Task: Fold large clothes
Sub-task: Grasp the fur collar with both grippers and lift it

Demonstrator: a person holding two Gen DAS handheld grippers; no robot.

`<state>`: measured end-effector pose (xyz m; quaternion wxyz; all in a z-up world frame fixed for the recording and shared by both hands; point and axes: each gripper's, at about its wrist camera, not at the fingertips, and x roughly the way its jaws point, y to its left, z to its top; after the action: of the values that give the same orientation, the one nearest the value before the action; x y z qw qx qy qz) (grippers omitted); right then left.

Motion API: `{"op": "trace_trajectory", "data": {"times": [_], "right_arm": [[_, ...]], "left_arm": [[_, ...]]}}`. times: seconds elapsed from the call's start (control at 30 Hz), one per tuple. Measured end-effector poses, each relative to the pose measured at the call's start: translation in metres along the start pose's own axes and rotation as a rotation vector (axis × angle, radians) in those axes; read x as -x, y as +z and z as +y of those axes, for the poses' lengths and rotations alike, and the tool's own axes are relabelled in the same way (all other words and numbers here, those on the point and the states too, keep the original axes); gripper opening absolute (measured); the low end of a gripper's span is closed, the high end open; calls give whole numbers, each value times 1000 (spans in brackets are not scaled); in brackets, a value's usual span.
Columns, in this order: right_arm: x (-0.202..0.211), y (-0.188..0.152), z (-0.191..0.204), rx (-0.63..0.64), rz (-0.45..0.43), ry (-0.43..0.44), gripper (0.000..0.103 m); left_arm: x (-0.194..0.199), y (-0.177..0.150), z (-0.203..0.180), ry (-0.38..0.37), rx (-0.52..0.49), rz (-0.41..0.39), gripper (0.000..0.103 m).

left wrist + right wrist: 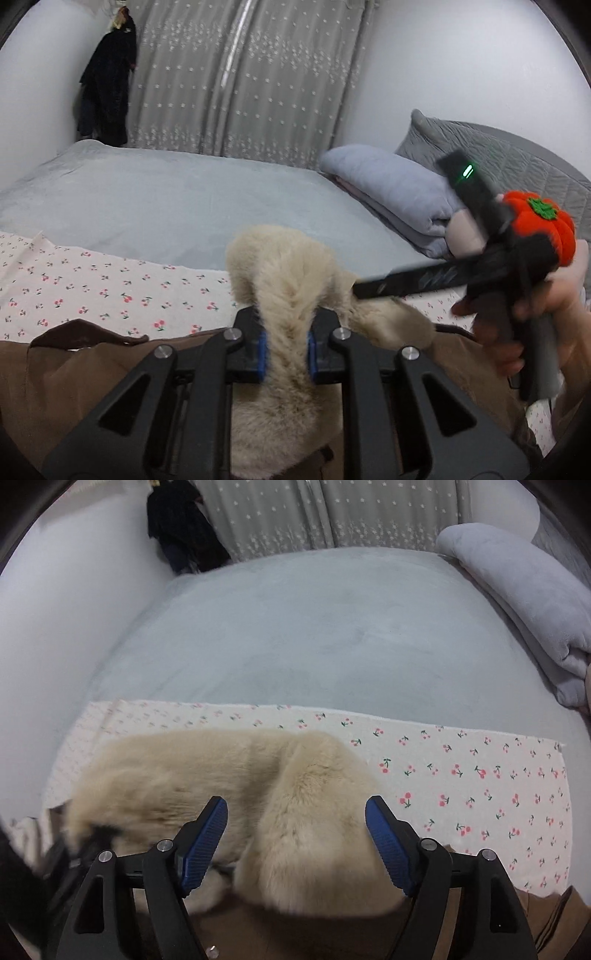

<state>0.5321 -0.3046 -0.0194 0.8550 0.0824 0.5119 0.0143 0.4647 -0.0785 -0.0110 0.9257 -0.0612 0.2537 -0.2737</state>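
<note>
A brown coat with a cream fur collar lies on a cherry-print cloth on the bed. My left gripper is shut on the fur collar, which bulges up between its blue pads. In the right wrist view the fur collar lies just ahead of my right gripper, whose jaws stand wide open on either side of a fur lobe without pinching it. The right gripper also shows in the left wrist view, held in a hand and reaching toward the collar.
A grey-blue blanket covers the bed. Folded grey bedding and a quilted pillow lie at the right. A dark garment hangs in the far corner by grey curtains. The cherry cloth stretches right.
</note>
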Motion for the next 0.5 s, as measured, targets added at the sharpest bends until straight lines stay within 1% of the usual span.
{"op": "trace_trajectory", "data": {"times": [0.03,0.07,0.1,0.13,0.17,0.2,0.23,0.27,0.33,0.37,0.4,0.43,0.47,0.5], "right_arm": [[-18,-2,4,10,31,-14,78],[-33,-7,8,28,66,-44,67],[-41,-12,11,51,81,-85,52],[-48,-16,11,66,73,-151,20],[-45,-20,4,19,31,-161,17],[-36,-22,-3,-44,-17,-140,16],[-22,-28,-14,-121,-91,-141,14],[-12,-33,-22,-175,-144,-142,13],[-7,-42,-31,-233,-209,-172,13],[-10,-43,-31,-240,-221,-188,13],[-20,-44,-31,-237,-213,-207,13],[-31,-44,-29,-234,-193,-215,13],[-42,-44,-29,-229,-172,-216,15],[-49,-45,-29,-228,-169,-206,16]], "left_arm": [[-4,0,1,-4,6,4,18],[-7,-1,1,-1,7,8,18],[-9,0,3,16,5,7,18],[-13,-3,4,33,2,9,18],[-18,-5,6,58,0,5,18],[-21,-6,9,84,-1,-7,18],[-23,-6,10,103,3,-15,18],[-29,-8,14,126,16,-20,18],[-46,-11,19,176,18,-13,19],[-65,-15,21,228,-14,16,21],[-79,-19,23,284,-42,51,23],[-104,-26,29,358,-69,118,25],[-123,-33,40,392,-63,209,27],[-135,-37,51,396,-18,276,32]]}}
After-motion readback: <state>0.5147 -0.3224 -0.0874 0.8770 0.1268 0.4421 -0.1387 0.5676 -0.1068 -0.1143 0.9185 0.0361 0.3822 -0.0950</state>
